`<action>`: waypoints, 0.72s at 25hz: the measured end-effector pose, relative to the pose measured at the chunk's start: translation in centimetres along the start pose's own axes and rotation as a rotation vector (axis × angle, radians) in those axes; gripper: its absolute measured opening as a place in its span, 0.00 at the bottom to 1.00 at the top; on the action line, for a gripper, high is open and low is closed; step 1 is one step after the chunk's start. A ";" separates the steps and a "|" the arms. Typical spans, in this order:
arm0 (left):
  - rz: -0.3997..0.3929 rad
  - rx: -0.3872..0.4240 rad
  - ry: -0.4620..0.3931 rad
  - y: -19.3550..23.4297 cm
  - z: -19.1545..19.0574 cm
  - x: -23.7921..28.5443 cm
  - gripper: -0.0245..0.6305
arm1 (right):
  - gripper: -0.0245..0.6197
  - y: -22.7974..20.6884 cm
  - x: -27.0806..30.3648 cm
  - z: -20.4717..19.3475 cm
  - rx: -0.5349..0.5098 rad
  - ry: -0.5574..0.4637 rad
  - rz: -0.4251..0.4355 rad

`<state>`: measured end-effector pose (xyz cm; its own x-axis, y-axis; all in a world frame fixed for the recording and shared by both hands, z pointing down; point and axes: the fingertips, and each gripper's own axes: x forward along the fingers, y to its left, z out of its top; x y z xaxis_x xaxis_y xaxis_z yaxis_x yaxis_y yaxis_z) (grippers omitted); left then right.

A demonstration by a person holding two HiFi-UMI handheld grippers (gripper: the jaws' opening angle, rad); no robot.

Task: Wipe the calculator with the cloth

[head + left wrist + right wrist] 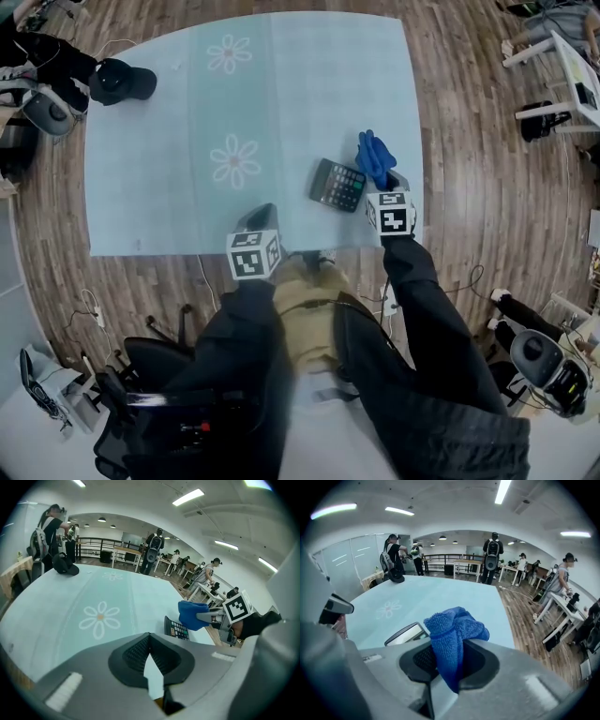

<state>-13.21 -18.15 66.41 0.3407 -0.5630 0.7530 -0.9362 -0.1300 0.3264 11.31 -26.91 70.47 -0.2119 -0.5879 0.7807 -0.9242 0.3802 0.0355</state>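
Loads of open tabletop, one crowded corner

We had most of the table [169, 178] bare across the middle and far side, so plenty of room to pass there. Only a black cap [120, 82] sat out at the far left corner, well apart from everything. The right edge was tight: the calculator [337, 185] lay just beside the right gripper [387, 178] and its bunched cloth [375, 155]. The left gripper [262, 214] hung at the near edge, bare tabletop between it and the calculator.

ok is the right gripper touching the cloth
Touching. The right gripper view shows the blue cloth pinched between the jaws of the right gripper, bunched end sticking out past them.
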 end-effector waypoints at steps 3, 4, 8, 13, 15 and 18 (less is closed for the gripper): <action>0.004 -0.001 0.001 0.2 0.0 -0.1 0.04 | 0.19 3.8 1.3 -2.0 -0.040 0.071 0.101; 0.007 -0.003 0.001 0.3 0.1 -0.1 0.04 | 0.19 5.1 1.6 -2.7 -0.046 0.094 0.139; 0.017 -0.016 0.001 0.7 -0.1 -0.1 0.04 | 0.19 8.6 1.8 -4.7 -0.055 0.143 0.236; 0.013 -0.023 0.002 0.5 -0.1 0.2 0.04 | 0.19 11.6 1.0 -5.5 -0.096 0.158 0.331; 0.010 -0.023 0.001 0.3 0.0 0.2 0.04 | 0.19 12.8 0.3 -5.4 -0.099 0.158 0.369; 0.007 -0.019 -0.005 0.1 0.1 0.3 0.04 | 0.19 13.8 0.1 -6.1 -0.115 0.149 0.404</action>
<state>-13.19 -18.42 66.56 0.3337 -0.5677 0.7526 -0.9367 -0.1102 0.3322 0.43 -17.39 74.86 -0.4927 -0.2699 0.8273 -0.7336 0.6402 -0.2280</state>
